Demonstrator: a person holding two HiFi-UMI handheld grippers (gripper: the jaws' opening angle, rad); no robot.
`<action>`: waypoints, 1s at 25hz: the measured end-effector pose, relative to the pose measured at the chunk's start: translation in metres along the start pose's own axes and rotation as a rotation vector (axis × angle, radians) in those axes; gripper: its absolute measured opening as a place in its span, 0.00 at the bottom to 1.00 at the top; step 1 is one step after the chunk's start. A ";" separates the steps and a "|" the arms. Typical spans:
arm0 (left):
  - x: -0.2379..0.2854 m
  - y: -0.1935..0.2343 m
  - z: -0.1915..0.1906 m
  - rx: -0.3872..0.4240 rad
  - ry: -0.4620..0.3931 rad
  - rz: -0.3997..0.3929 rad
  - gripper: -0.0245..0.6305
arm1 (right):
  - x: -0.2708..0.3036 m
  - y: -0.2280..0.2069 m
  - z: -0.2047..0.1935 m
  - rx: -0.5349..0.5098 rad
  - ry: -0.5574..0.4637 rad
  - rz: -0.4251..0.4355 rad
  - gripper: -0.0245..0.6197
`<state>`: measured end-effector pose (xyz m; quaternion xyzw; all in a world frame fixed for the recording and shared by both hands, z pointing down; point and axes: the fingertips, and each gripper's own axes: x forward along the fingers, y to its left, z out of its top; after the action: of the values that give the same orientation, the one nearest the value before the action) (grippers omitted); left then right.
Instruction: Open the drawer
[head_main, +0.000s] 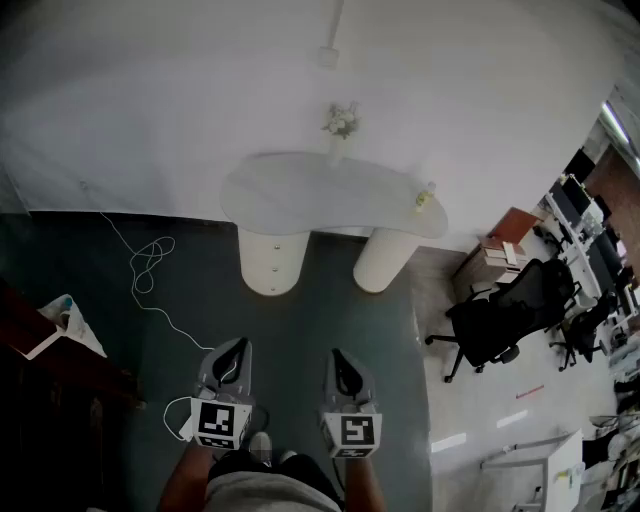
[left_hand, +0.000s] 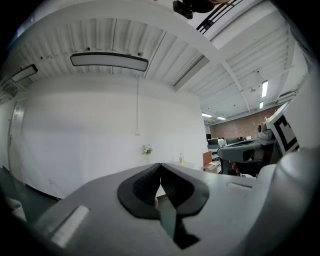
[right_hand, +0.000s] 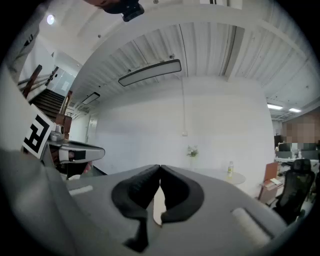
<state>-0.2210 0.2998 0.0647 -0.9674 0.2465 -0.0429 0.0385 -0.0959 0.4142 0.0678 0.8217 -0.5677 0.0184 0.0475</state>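
The fingers (left_hand: 142, 189) of the left gripper (head_main: 239, 346) are seen pressed together at their tips, with nothing held between them. The fingers (right_hand: 134, 192) of the right gripper (head_main: 337, 354) are likewise closed, tip against tip, on nothing. Both grippers are held level, side by side and apart, above a grey floor (head_main: 310, 320).

The drawer (head_main: 274, 243) is found well ahead of both pairs of fingers and untouched by either, slightly nearer the line of the left pair. It is set in the left pedestal (head_main: 272, 275) under a white tabletop (head_main: 300, 195). Only two small knobs, one above the other, can be made out on it.

Beyond the fingers, flowers (head_main: 341, 122) are seen at the tabletop's far edge and a bottle (head_main: 424, 198) at its right end. A white cable (head_main: 150, 262) lies looped on the floor to the left of the left fingers, and an office chair (head_main: 505, 305) stands to the right of the right fingers.
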 end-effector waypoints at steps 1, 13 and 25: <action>0.001 0.002 -0.001 -0.002 0.001 0.001 0.05 | 0.002 0.000 0.000 -0.004 -0.001 -0.001 0.04; 0.020 0.025 -0.007 -0.018 -0.012 -0.013 0.05 | 0.023 0.004 0.001 -0.015 0.002 -0.035 0.05; 0.064 0.043 -0.007 -0.021 -0.020 -0.006 0.05 | 0.070 -0.007 0.002 -0.026 0.002 -0.017 0.04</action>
<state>-0.1860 0.2305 0.0720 -0.9689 0.2435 -0.0310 0.0309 -0.0642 0.3511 0.0711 0.8257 -0.5609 0.0115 0.0589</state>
